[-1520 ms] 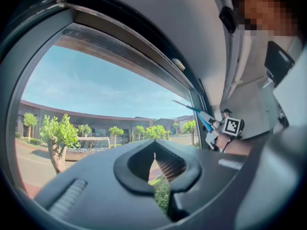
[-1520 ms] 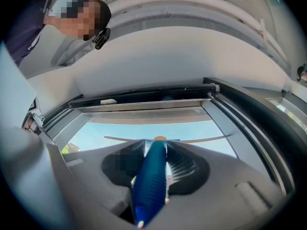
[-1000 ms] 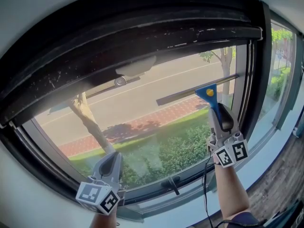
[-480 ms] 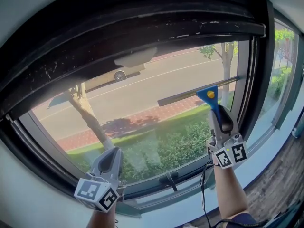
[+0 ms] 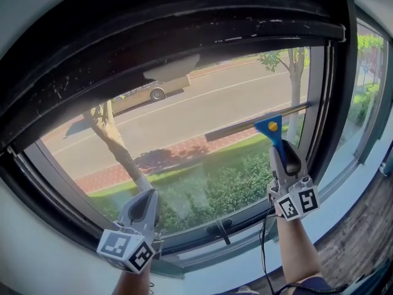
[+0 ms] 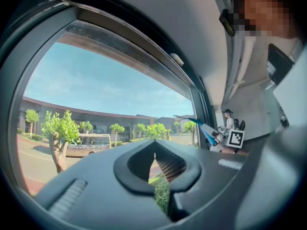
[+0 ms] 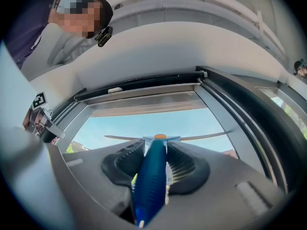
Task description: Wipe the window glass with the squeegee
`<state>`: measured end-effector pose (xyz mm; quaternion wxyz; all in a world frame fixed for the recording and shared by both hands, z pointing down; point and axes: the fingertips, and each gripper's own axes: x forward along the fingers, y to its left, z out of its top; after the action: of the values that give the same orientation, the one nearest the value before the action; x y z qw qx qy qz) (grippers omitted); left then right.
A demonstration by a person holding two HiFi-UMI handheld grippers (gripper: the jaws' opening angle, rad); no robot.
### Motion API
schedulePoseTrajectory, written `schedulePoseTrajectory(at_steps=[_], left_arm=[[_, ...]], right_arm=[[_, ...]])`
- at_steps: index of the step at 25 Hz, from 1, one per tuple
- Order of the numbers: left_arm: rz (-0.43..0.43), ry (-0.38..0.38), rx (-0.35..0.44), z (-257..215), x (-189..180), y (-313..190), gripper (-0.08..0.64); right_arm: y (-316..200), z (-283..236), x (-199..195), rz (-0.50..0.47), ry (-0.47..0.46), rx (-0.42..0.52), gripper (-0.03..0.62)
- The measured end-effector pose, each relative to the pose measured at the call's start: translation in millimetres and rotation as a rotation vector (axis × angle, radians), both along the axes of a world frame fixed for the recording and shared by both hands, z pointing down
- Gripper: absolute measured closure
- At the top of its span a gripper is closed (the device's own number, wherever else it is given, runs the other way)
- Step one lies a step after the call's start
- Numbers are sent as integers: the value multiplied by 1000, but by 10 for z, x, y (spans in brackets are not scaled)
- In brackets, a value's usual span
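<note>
One squeegee [image 5: 268,126]: my right hand-held gripper [image 5: 284,158] pinches its blue handle, blade at the glass [image 5: 184,134] close to the right frame [image 5: 334,103]; open glass spreads leftward. My left hand-held gripper [image 5: 143,204], pressed together, holds nothing.

The squeegee [image 5: 270,129] has a blue handle, an orange dot on its blue head and a long, thin dark blade. It stands handle-down at the right of the window glass [image 5: 178,146], its blade against the pane and tilted up toward the right. The handle is clamped between the jaws of the right gripper [image 5: 284,160].
</note>
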<state>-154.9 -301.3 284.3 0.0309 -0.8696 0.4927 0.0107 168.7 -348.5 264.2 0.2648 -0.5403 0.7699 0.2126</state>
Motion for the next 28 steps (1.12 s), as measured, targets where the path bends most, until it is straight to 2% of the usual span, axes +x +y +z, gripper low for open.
schedulePoseTrajectory(at_steps=[19, 28], left_arm=[[7, -34, -20, 123, 117, 33, 569], [-3, -42, -62, 335, 117, 56, 569]], right_arm=[[6, 480, -3, -24, -4, -81, 448], [11, 750, -3, -41, -6, -124, 448]])
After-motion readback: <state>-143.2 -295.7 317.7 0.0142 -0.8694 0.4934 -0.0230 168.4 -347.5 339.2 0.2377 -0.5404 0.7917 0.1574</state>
